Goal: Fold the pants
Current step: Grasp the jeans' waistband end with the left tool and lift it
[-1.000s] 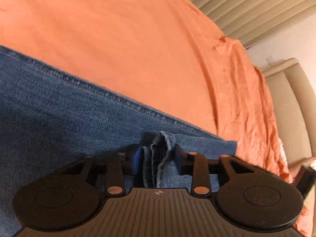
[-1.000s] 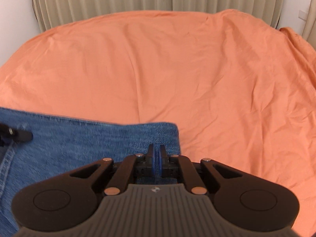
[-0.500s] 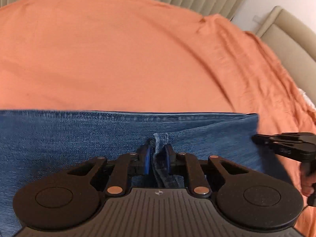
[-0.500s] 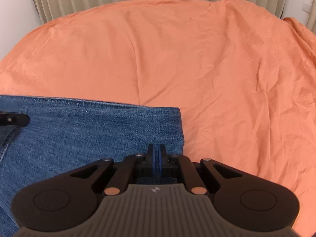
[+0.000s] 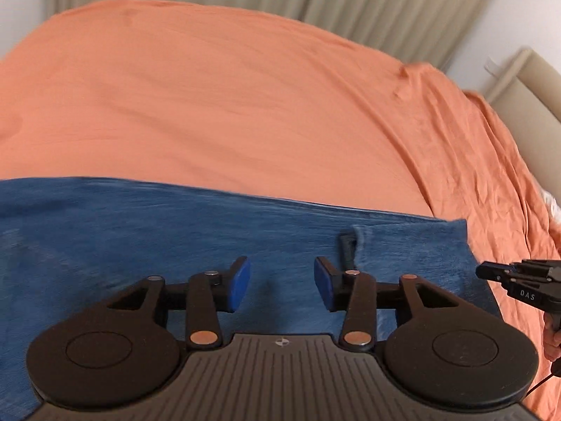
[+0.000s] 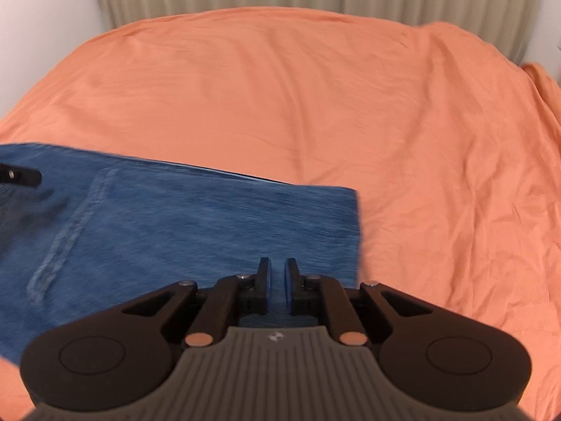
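Both grippers have let go of the denim since half a second ago: the left gripper (image 5: 281, 282), which had a bunched fold of cloth pinched between its blue pads (image 5: 238, 282), now has its fingers spread wide with nothing between them, and the right gripper (image 6: 277, 289), whose pads were pressed together on the cloth's near edge, has parted its fingers to a narrow gap, also empty. The jeans (image 5: 210, 231) lie flat on the orange bedsheet (image 5: 245, 98) directly beneath both tools, as a neat blue rectangle with a straight far edge and a square right-hand corner (image 6: 352, 193); a stitched seam (image 6: 70, 224) runs down the left part in the right wrist view, and a small raised pucker (image 5: 354, 242) sits just ahead of the left gripper's right finger. Motion blur softens the denim in both views, so finer creases cannot be judged. Releasing on both sides suggests a fold has just been laid down and the cloth left to settle. Whether another fold is wanted cannot be read from here; if so, each gripper would need a fresh hold on an edge.
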{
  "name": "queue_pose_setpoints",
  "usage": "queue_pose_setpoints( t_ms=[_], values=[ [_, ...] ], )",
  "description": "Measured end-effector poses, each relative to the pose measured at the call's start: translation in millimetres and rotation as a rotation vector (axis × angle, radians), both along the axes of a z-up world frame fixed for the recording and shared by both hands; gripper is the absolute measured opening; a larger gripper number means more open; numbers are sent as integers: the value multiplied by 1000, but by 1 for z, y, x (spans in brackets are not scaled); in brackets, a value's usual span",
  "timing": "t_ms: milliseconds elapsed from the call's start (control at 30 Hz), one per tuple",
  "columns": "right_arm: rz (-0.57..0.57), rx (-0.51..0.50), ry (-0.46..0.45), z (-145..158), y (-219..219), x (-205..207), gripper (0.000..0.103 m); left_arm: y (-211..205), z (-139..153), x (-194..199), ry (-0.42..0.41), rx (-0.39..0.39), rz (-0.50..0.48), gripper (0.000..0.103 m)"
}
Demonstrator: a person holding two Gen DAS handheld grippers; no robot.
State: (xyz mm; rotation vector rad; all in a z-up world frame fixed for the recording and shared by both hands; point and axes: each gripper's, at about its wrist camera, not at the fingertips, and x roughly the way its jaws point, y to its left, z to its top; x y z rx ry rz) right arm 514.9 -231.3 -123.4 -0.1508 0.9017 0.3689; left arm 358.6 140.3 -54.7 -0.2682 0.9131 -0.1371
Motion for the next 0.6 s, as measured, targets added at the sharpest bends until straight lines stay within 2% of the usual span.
queue_pose_setpoints(
  t_ms=[133, 233, 333, 467, 600],
  values=[
    [79, -4, -17, 14, 25, -15, 4, 44, 22, -36, -31, 22, 84, 61],
    [149, -17, -23, 20, 52, -30, 5, 86, 36, -72, -67, 44, 173, 70],
    [211, -39, -34, 23, 80, -41, 8, 130, 39, -106, -91, 19, 272, 77],
    [295, -53, -37, 24, 114, -50, 8, 188, 25, -144, -96, -43, 445, 78],
    [346, -89, -27, 21, 143, -53, 10, 235, -3, -169, -103, -179, 580, 85]
  ],
)
